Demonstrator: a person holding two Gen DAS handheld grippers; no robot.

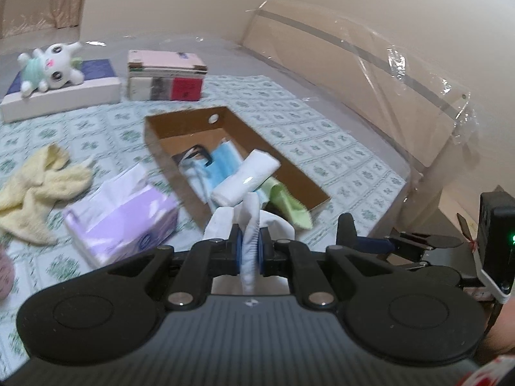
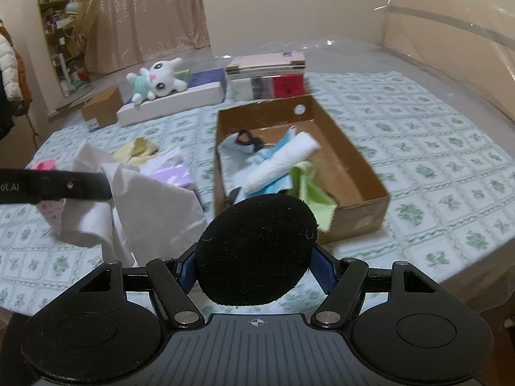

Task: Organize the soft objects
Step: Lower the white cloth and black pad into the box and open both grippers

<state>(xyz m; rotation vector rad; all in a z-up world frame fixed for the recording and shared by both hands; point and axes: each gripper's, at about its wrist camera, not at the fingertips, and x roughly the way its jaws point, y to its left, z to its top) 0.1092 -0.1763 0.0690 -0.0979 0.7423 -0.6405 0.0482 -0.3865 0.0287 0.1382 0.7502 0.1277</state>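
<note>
Right now the left gripper [image 1: 248,251] has its jaws pressed nearly together on a white cloth [image 1: 249,225], a thin fold of it pinched between the blue pads while the rest droops forward. In the right wrist view the same cloth [image 2: 141,206] hangs in loose folds at about 9 o'clock. The right gripper [image 2: 254,270] has its jaws spread wide around a black fuzzy round pad [image 2: 256,251], which fills the gap between them; the pads appear to touch its edges, so I judge it held.

The cardboard box [image 1: 309,177] lies open on the patterned bed cover [image 1: 322,128], at 12 o'clock from the left gripper. Inside are a rolled white towel [image 1: 246,177], blue face masks [image 1: 222,160] and a green cloth [image 1: 289,206] spilling over the near wall. A purple tissue pack [image 1: 125,218] sits at 9 o'clock from the box, a yellow towel [image 1: 38,189] farther out the same way. A plush toy [image 1: 54,64] rests on a flat white box [image 1: 64,96] at 11 o'clock, well apart.

Both held things look light and limp. The cloth will sag and trail, so a pinch on a bunched fold suits it better than one on a single edge. The pad seems springy and compressible; gripping across its middle should keep it from popping out.
</note>
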